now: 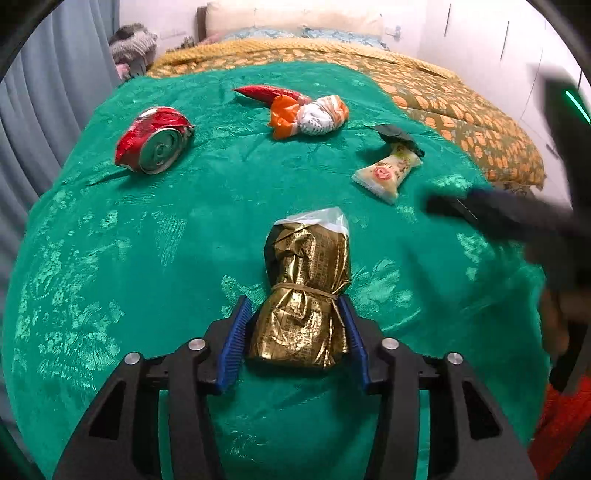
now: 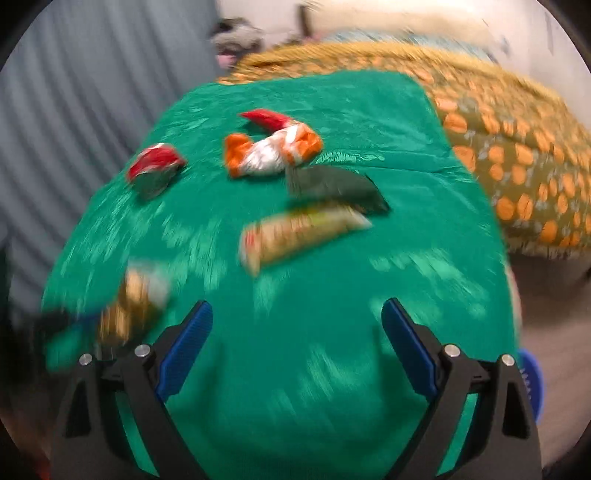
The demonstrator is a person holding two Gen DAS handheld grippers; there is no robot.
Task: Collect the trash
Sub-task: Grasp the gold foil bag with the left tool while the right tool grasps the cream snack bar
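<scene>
Gold foil packet (image 1: 304, 295), crumpled and tied with a rubber band, sits pinched between the blue pads (image 1: 236, 343) of the left hand-held gripper (image 1: 295, 339) at 6 o'clock in the left wrist view — fingers narrowed onto it, packet resting on the green cloth (image 1: 184, 240). A clear plastic end sticks out of its far tip.

Right hand-held gripper (image 2: 297, 354) hangs over bare green cloth with its fingers spread wide, nothing between them. Right wrist view is motion-blurred; the gold packet shows there only as a smear at about 8 o'clock. In the left view the right tool is a dark blur at 3 o'clock.

Past the packet, at roughly 2 o'clock in the left view, a pale yellow snack wrapper (image 1: 386, 173) lies flat, with a dark green wrapper (image 1: 395, 136) touching its far end. At 10 o'clock a crushed red can (image 1: 155, 140) lies on its side, end facing the camera, well apart from the rest. At 12 o'clock an orange-and-white wrapper (image 1: 310, 116) lies bunched up — a red wrapper (image 1: 269, 94) is touching it on the far side.

Green cloth is spread over a bed with an orange-patterned blanket (image 1: 461, 110). Grey curtain (image 1: 44, 110) at 9 o'clock. Pillows (image 1: 295, 22) at the far end, against the wall.
</scene>
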